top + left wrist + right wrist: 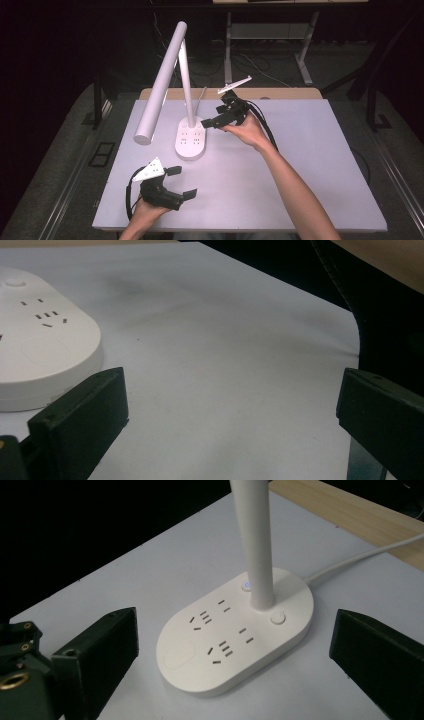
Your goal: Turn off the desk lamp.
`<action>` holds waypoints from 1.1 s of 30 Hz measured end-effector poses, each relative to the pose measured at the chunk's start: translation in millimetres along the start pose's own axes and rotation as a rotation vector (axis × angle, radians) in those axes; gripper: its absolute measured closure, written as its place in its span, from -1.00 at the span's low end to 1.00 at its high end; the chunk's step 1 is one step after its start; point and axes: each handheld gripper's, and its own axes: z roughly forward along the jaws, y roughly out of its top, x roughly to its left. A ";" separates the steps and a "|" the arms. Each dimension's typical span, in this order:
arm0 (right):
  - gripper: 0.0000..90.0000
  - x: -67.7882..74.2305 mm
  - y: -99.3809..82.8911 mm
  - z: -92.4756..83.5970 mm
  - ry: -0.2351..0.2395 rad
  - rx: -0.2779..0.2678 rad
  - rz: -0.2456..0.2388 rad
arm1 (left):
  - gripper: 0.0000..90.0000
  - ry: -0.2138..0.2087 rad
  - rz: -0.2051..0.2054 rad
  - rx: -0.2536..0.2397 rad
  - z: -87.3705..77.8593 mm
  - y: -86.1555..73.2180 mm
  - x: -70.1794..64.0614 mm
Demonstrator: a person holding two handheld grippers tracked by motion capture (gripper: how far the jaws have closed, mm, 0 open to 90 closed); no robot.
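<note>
A white desk lamp stands on the white table, left of centre. Its oval base carries socket slots, a slim stem rises from it, and a long tube head slants down to the left. My right gripper hovers just right of the base, open and holding nothing. In the right gripper view the base, its stem and two round buttons lie between the spread jaws. My left gripper is open near the front left edge, with the base at its left.
A white cable runs from the base toward a wooden strip along the table's back edge. Dark floor surrounds the table, with a desk frame behind. Bare tabletop spreads to the right and front.
</note>
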 end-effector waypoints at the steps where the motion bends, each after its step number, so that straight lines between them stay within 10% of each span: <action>1: -0.88 -1.4 1.3 1.7 -0.003 -0.003 0.006 | -1.00 0.000 0.002 -0.002 -0.2 0.0 0.1; 33: 0.33 -43.6 -11.6 57.7 -0.013 0.008 0.111 | -1.00 0.008 -0.009 -0.015 -5.1 0.4 3.6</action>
